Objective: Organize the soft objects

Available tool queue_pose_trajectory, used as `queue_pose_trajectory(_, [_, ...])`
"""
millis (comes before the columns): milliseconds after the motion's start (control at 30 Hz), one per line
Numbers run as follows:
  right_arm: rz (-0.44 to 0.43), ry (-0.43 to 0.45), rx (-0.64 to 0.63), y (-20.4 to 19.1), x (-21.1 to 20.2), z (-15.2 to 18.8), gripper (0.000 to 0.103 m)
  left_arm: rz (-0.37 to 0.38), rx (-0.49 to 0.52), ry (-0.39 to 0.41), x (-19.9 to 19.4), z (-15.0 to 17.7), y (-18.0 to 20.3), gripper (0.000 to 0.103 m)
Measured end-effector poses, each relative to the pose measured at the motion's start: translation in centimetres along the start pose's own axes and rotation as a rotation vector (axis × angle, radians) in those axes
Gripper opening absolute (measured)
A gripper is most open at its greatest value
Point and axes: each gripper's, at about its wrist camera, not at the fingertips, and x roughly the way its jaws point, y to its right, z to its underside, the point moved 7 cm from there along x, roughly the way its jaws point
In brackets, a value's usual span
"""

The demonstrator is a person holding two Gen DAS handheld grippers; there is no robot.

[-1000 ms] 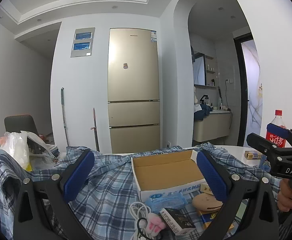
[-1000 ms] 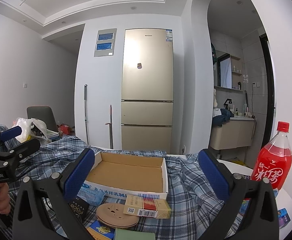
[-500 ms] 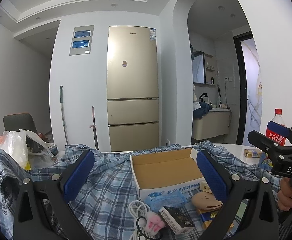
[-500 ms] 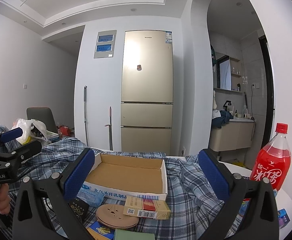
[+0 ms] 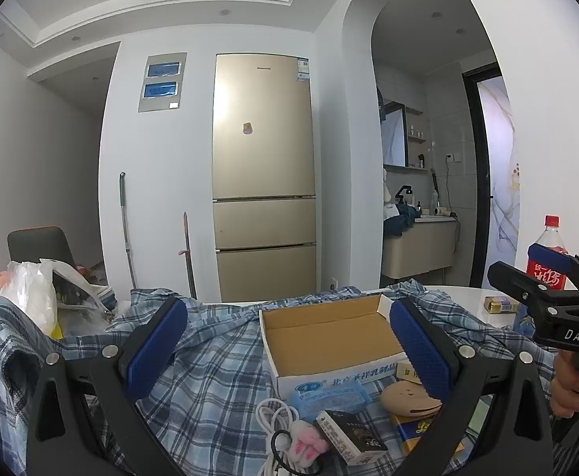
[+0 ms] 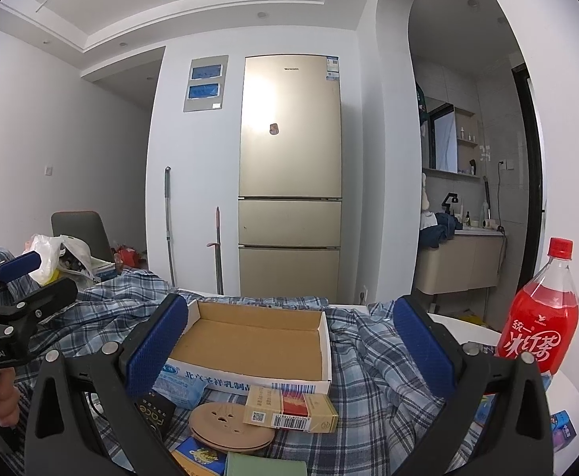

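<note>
A blue plaid shirt (image 5: 210, 380) (image 6: 369, 361) lies rumpled over the table under everything else. On it stands an empty cardboard box (image 5: 329, 329) (image 6: 257, 341). In front of the box lie a soft blue tissue pack (image 5: 325, 396) (image 6: 182, 386) and a pink plush hair tie (image 5: 305, 442). My left gripper (image 5: 289, 347) hovers open above the shirt and box, holding nothing. My right gripper (image 6: 289, 349) is open too, level with the box, with nothing between its fingers. Each gripper shows at the edge of the other's view.
A white cable (image 5: 273, 420), a black box (image 5: 349, 432), a tan disc (image 6: 226, 426) and a cigarette pack (image 6: 289, 406) lie near the box. A red drink bottle (image 6: 539, 317) stands at the right. A white plastic bag (image 5: 31, 297) sits at the left.
Both views shift only slightly. Both grippers stay open and no object on the table has moved.
</note>
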Motion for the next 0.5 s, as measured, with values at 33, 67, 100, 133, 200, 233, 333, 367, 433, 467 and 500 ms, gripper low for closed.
queue_pose_trajectory(33, [0.001, -0.002, -0.001, 0.00, 0.02, 0.02, 0.103, -0.001, 0.000, 0.000, 0.01, 0.04, 0.00, 0.103])
queue_pose_trajectory(67, [0.001, -0.002, -0.001, 0.03, 0.02, 0.05, 0.103, -0.001, 0.000, 0.000, 0.01, 0.04, 0.00, 0.103])
queue_pose_trajectory(100, [0.001, -0.003, -0.001, 0.02, 0.04, 0.06, 0.103, -0.002, 0.001, -0.001, 0.05, 0.04, -0.02, 0.103])
queue_pose_trajectory(133, [0.002, -0.003, 0.000, 0.01, 0.04, 0.05, 0.103, -0.003, 0.001, -0.002, 0.04, 0.08, 0.00, 0.103])
queue_pose_trajectory(200, [0.002, -0.002, 0.000, 0.00, 0.05, 0.05, 0.103, -0.005, 0.002, -0.003, 0.09, 0.11, -0.08, 0.103])
queue_pose_trajectory(233, [0.001, -0.003, -0.001, -0.01, 0.05, 0.05, 0.103, -0.006, 0.001, -0.004, 0.11, 0.12, -0.11, 0.103])
queue_pose_trajectory(333, [0.002, -0.011, -0.005, -0.12, 0.24, 0.16, 0.103, -0.012, 0.001, -0.009, 0.17, 0.17, -0.20, 0.103])
queue_pose_trajectory(367, [0.004, -0.015, -0.006, -0.10, 0.31, 0.20, 0.103, -0.014, 0.001, -0.012, 0.21, 0.20, -0.23, 0.103])
queue_pose_trajectory(433, [0.004, -0.018, -0.005, -0.05, 0.43, 0.17, 0.103, -0.015, 0.005, -0.026, 0.38, 0.13, -0.22, 0.103])
queue_pose_trajectory(467, [0.004, -0.021, -0.004, -0.05, 0.53, 0.19, 0.103, -0.014, 0.006, -0.028, 0.32, -0.09, -0.26, 0.103])
queue_pose_trajectory(500, [0.002, -0.025, -0.003, -0.04, 0.64, 0.18, 0.103, -0.016, 0.003, -0.024, 0.21, -0.29, -0.26, 0.103])
